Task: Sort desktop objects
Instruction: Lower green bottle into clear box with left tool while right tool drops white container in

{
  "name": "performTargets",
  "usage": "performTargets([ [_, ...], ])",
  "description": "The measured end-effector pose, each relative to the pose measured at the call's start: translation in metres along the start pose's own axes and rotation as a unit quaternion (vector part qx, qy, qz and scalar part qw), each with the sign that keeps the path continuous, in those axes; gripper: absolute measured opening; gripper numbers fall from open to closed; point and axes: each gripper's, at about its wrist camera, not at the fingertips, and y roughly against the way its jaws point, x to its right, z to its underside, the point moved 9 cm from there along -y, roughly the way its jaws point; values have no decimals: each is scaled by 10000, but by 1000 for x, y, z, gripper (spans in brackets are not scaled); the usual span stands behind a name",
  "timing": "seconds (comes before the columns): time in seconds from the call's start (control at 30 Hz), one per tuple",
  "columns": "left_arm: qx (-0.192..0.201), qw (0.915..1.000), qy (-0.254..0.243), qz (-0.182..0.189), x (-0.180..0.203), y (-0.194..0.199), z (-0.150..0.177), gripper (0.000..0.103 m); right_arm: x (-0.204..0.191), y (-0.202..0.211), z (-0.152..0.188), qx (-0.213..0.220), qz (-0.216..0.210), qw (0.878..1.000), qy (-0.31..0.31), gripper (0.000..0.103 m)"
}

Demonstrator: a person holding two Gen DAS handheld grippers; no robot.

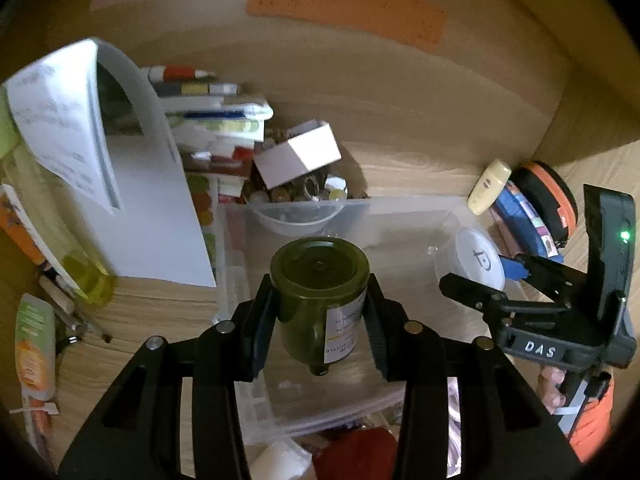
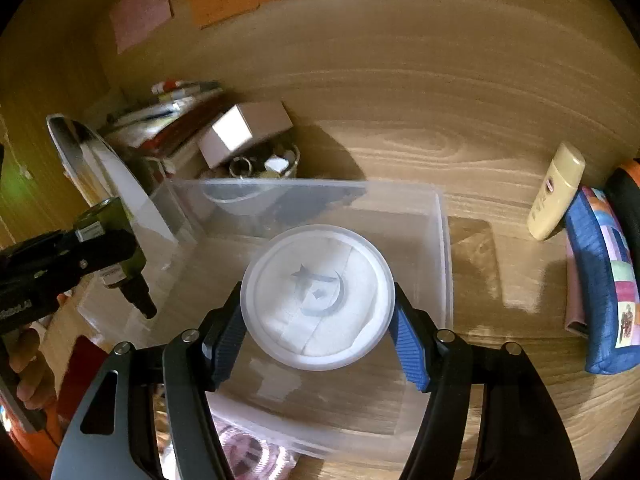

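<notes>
My left gripper [image 1: 319,312] is shut on a dark green bottle [image 1: 320,280] with a white label, held on its side over the clear plastic bin [image 1: 400,216]. My right gripper [image 2: 318,320] is shut on a round white lidded container [image 2: 318,296] with a moon-and-star mark, held above the same bin [image 2: 444,240]. The right gripper and its container [image 1: 478,258] show at the right of the left wrist view. The left gripper's bottle [image 2: 124,248] shows at the left of the right wrist view.
A stack of books and pens [image 1: 212,120], a white box [image 1: 300,152] on a bowl of small items and a curled white paper [image 1: 132,184] stand behind left. A cream tube [image 2: 554,192], a blue pouch [image 2: 600,280] and an orange-black case [image 1: 548,196] lie right.
</notes>
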Motion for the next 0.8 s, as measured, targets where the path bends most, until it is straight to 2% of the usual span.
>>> performTargets([
  [0.1, -66, 9999, 130, -18, 0, -10, 1, 41, 1, -4, 1, -3, 47, 10000, -8, 63],
  [0.2, -233, 9994, 233, 118, 2, -21, 7, 41, 1, -4, 2, -9, 36, 10000, 7, 63],
  [0.43, -351, 9993, 113, 35, 2, -30, 11, 41, -6, -7, 6, -39, 179, 9996, 228, 63],
  [0.5, -369, 9993, 86, 9, 1, -32, 12, 44, -8, -8, 7, -51, 199, 9994, 274, 63],
  [0.57, -372, 9993, 77, 0, 0, -33, 13, 53, -10, -10, 9, -63, 237, 9991, 341, 64],
  [0.8, -333, 9994, -41, -41, 1, -35, 13, 54, -13, -8, 10, -47, 251, 9989, 403, 64],
])
